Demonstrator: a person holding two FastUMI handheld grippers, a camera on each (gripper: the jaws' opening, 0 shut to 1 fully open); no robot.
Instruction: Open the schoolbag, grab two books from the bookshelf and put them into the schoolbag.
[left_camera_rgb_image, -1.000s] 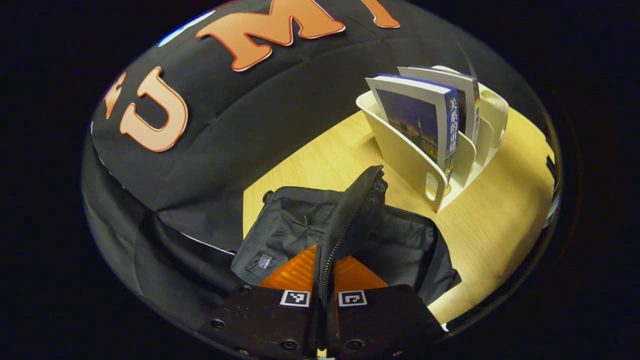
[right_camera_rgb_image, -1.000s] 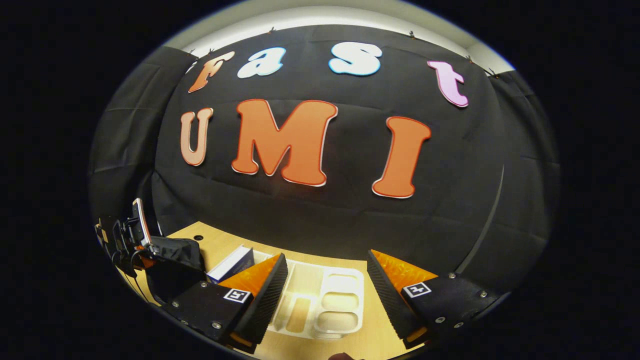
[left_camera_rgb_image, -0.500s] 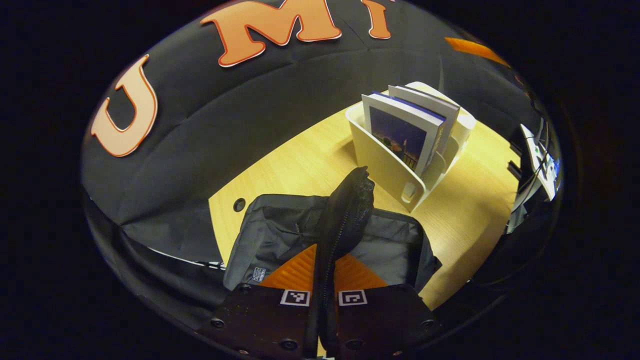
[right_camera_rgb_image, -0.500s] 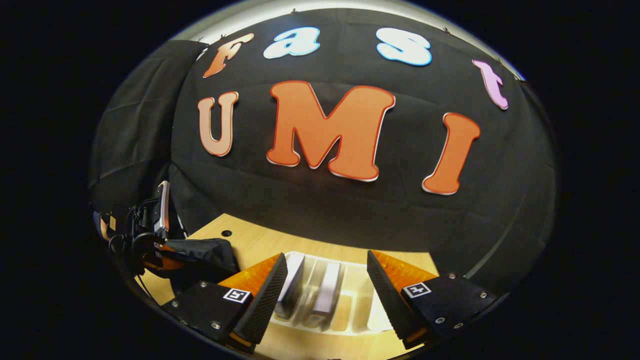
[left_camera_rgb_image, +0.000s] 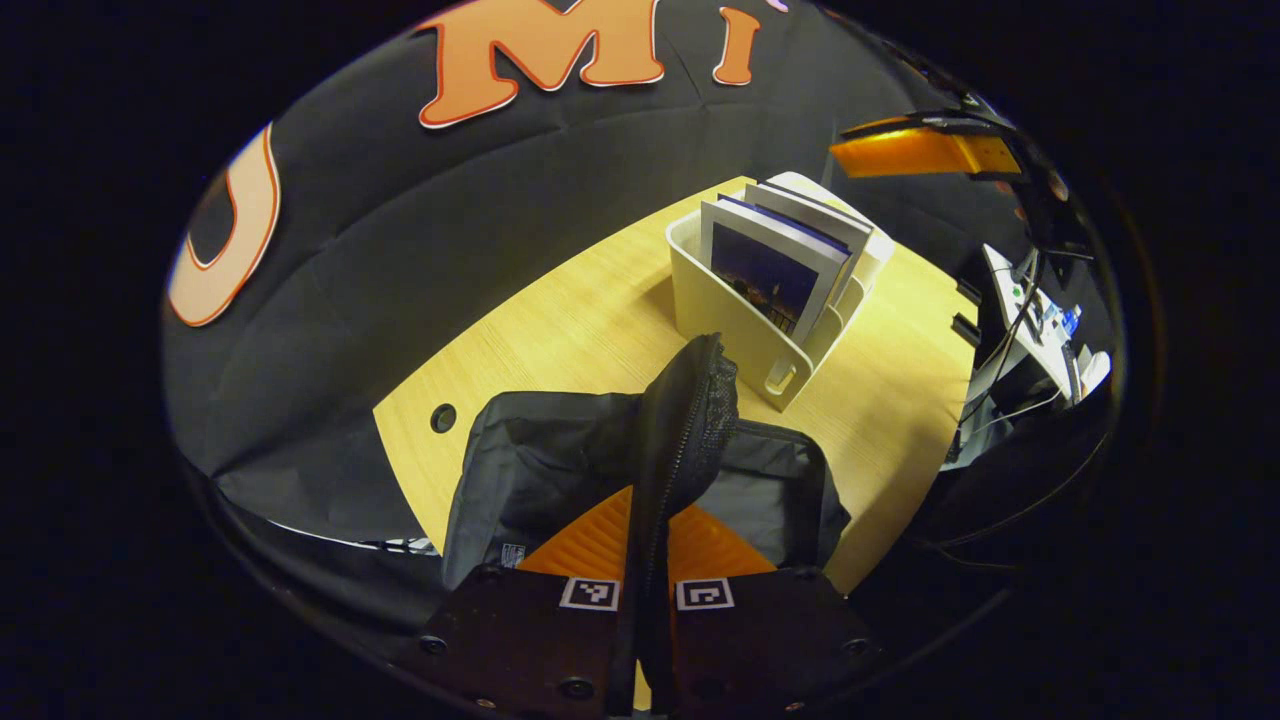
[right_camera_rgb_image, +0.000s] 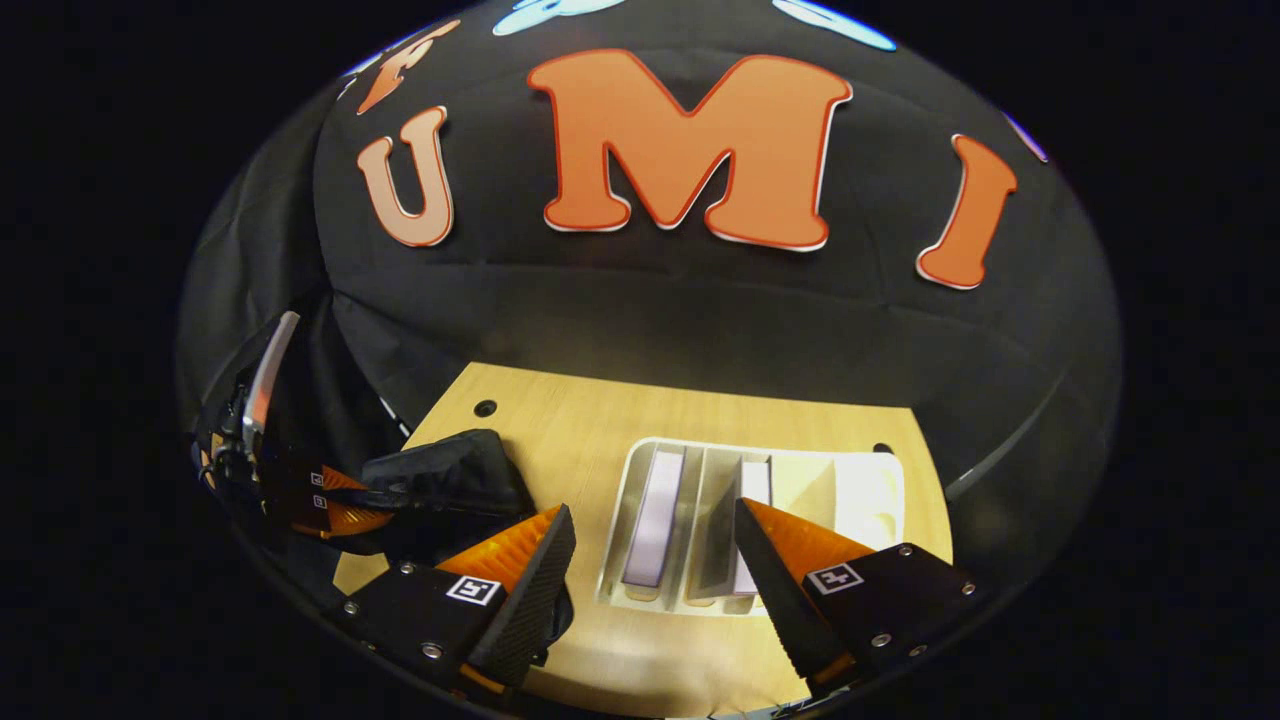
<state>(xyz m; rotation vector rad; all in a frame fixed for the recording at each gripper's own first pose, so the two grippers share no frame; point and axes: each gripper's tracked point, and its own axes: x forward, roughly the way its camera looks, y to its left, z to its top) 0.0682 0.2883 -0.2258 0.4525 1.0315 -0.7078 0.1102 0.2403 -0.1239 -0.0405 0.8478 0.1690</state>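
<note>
Here the left gripper (left_camera_rgb_image: 648, 540) has both orange fingers closed on the zipper edge of the black schoolbag (left_camera_rgb_image: 560, 470), lifting that flap above the bag, which lies near the tabletop's (left_camera_rgb_image: 560, 330) left front corner. The white bookshelf (left_camera_rgb_image: 735, 330) stands toward the right rear of the tabletop, well apart from the bag, with 2 books (left_camera_rgb_image: 765, 270) upright in its slots. The right gripper (right_camera_rgb_image: 655, 565) hangs above the bookshelf with its jaws wide apart, holding nothing; 1 book's top edge (right_camera_rgb_image: 655, 515) shows between its fingers.
</note>
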